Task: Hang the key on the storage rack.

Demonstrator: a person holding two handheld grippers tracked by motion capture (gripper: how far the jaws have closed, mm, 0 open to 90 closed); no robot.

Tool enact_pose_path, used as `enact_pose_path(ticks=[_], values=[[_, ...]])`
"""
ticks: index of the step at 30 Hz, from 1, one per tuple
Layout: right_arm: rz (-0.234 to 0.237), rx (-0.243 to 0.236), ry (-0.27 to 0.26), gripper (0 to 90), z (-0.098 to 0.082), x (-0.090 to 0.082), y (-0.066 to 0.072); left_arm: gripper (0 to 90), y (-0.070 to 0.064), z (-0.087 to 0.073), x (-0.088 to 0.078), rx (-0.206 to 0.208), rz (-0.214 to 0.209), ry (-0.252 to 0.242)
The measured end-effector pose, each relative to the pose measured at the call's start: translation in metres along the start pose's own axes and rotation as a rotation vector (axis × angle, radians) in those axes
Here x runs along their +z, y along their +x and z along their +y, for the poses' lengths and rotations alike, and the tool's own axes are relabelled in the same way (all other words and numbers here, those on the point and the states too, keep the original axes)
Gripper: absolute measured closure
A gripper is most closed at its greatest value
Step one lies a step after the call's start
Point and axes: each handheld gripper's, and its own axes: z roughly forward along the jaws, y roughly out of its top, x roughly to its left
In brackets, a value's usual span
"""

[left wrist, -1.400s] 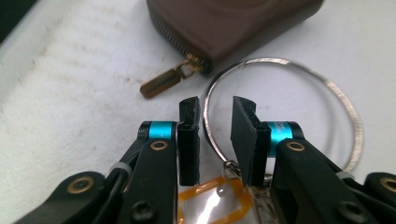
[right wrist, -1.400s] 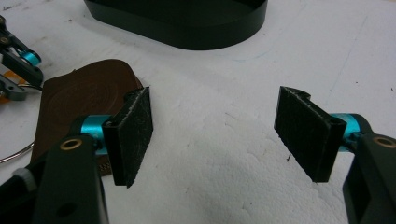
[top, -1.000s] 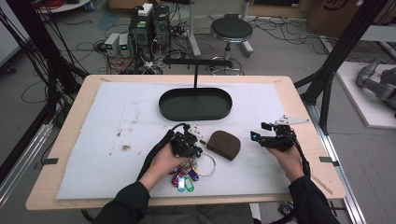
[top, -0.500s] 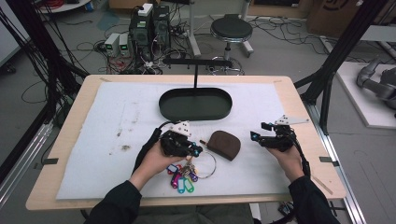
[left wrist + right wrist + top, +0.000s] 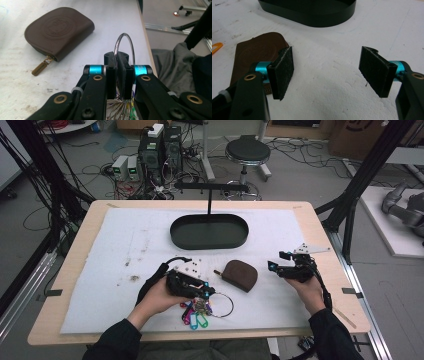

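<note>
Grey floor [image 5: 310, 175] all around the wooden table [image 5: 325, 240], and it's strewn with black cables [image 5: 65, 165]. Behind the table, a round black stool [image 5: 245, 151] stands beside stacked computer boxes [image 5: 155, 147]. Black frame posts [image 5: 367, 175] rise at both sides.

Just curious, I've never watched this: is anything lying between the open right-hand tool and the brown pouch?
Nothing visible. The right tool sits open just right of the brown pouch, with bare white mat between them. The key ring is held in the left tool.
</note>
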Motion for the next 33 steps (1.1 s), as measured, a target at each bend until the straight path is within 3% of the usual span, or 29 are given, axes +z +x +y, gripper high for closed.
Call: enact_pose_path(ticks=[7, 17, 19, 23, 33], values=[[0.003, -0.004, 0.001, 28.9, 0.0, 0.0, 0.0, 85.6, -0.007, -0.002, -0.001, 0.033, 0.015, 0.006], [0.001, -0.005, -0.001, 28.9, 0.0, 0.0, 0.001, 83.8, -0.013, -0.008, -0.005, 0.059, -0.013, -0.002], [-0.001, -0.006, 0.0, 28.9, 0.0, 0.0, 0.001, 80.0, -0.014, -0.007, -0.003, 0.063, -0.016, 0.013], [-0.001, -0.005, -0.001, 28.9, 0.0, 0.0, 0.001, 82.6, -0.016, -0.008, 0.0, 0.08, -0.018, 0.032], [-0.001, -0.007, -0.001, 28.9, 0.0, 0.0, 0.0, 86.0, -0.014, -0.009, -0.001, 0.07, -0.017, 0.031]])
